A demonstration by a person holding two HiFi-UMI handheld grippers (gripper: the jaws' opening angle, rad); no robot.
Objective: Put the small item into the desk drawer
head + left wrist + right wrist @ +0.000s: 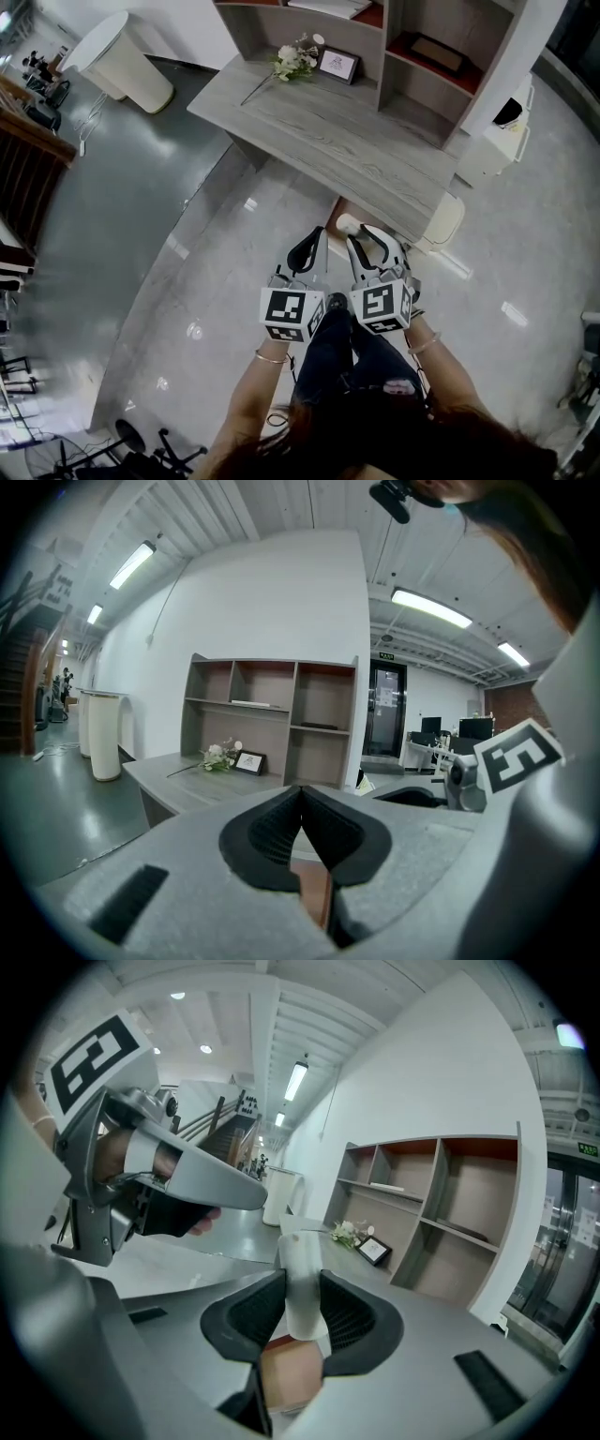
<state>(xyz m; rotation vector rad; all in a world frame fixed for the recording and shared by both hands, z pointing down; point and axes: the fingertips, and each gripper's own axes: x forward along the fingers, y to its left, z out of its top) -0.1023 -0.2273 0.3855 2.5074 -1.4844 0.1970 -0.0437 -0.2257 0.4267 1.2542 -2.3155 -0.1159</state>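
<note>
Right gripper is clamped on the small white cylindrical item, which sticks out past the pads, in the air just short of the grey wood-grain desk. Left gripper is beside it, jaws closed together, empty. Marker cubes show black-and-white squares, no words. Far side of desk: white flower sprig and small black-framed card, print probably text, too small to read.
</note>
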